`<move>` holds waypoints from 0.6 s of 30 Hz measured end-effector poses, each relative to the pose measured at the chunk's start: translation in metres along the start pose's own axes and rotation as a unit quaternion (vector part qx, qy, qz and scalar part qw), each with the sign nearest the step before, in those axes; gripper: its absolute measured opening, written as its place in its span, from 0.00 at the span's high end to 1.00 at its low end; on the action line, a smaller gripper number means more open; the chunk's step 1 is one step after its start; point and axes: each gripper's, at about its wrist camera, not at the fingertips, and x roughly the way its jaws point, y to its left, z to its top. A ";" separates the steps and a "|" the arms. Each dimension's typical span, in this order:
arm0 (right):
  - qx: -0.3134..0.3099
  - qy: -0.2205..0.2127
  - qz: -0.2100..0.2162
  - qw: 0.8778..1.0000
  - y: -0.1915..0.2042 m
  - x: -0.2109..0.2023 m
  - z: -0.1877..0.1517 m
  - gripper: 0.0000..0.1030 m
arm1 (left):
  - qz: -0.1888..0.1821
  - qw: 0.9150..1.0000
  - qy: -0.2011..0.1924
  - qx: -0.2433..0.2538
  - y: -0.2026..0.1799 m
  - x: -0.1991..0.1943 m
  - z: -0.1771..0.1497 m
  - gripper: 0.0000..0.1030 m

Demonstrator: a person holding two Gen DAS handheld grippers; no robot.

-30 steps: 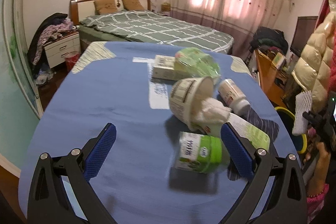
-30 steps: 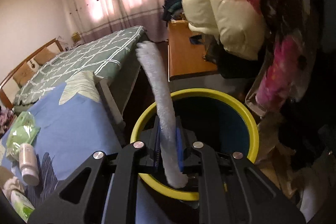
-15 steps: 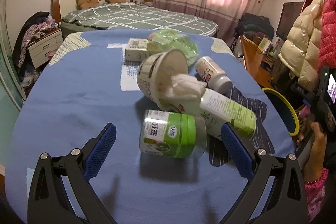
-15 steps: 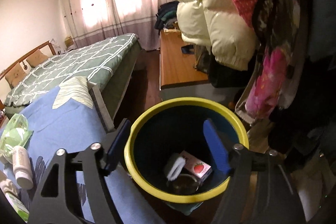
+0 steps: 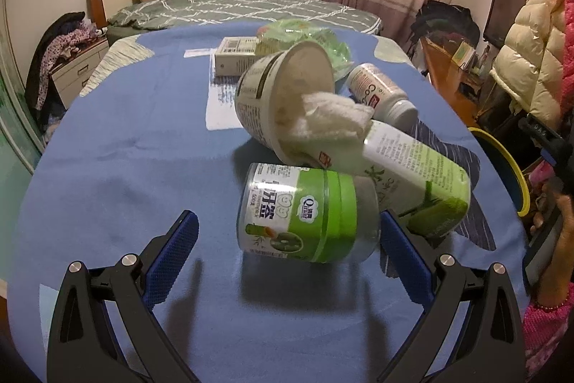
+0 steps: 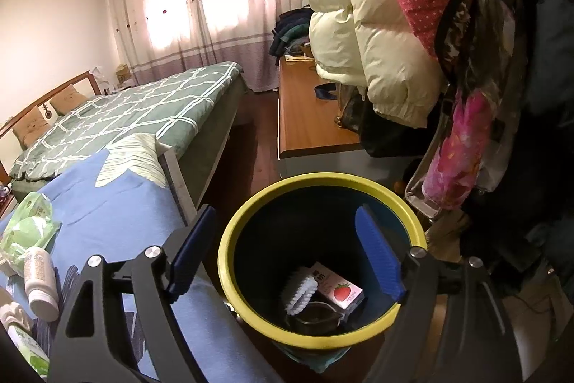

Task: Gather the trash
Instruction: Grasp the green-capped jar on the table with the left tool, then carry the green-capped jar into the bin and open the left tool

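Observation:
My left gripper (image 5: 285, 248) is open, its fingers on either side of a green-banded clear jar (image 5: 305, 212) lying on the blue tablecloth (image 5: 125, 167). Behind the jar lie a paper cup (image 5: 283, 99) with crumpled tissue (image 5: 332, 121), a green-and-white bottle (image 5: 416, 174), a white pill bottle (image 5: 380, 90), a carton (image 5: 235, 60) and a green wrapper (image 5: 305, 34). My right gripper (image 6: 287, 253) is open and empty above the yellow-rimmed bin (image 6: 323, 182), where a white strip (image 6: 299, 293) and a strawberry carton (image 6: 337, 289) lie.
The bin's rim (image 5: 509, 167) shows off the table's right edge in the left wrist view. A bed (image 6: 125, 117), a wooden desk (image 6: 312, 128) and hanging coats (image 6: 376, 24) surround the bin. A nightstand (image 5: 75, 74) stands at far left.
My right gripper opened and dropped the white strip into the bin. My left gripper moved closer to the green jar, which now sits between its fingers.

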 end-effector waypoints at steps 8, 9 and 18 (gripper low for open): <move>0.004 0.001 0.008 1.000 -0.001 0.000 0.001 0.23 | -0.010 1.000 0.011 0.006 -0.005 0.010 0.000 0.23; 0.005 0.000 0.008 1.000 -0.001 0.000 0.001 0.23 | -0.015 1.000 0.014 0.005 -0.005 0.011 -0.001 0.30; 0.006 -0.004 0.011 1.000 -0.001 -0.001 0.000 0.23 | -0.014 1.000 0.000 0.012 -0.006 -0.002 0.001 0.31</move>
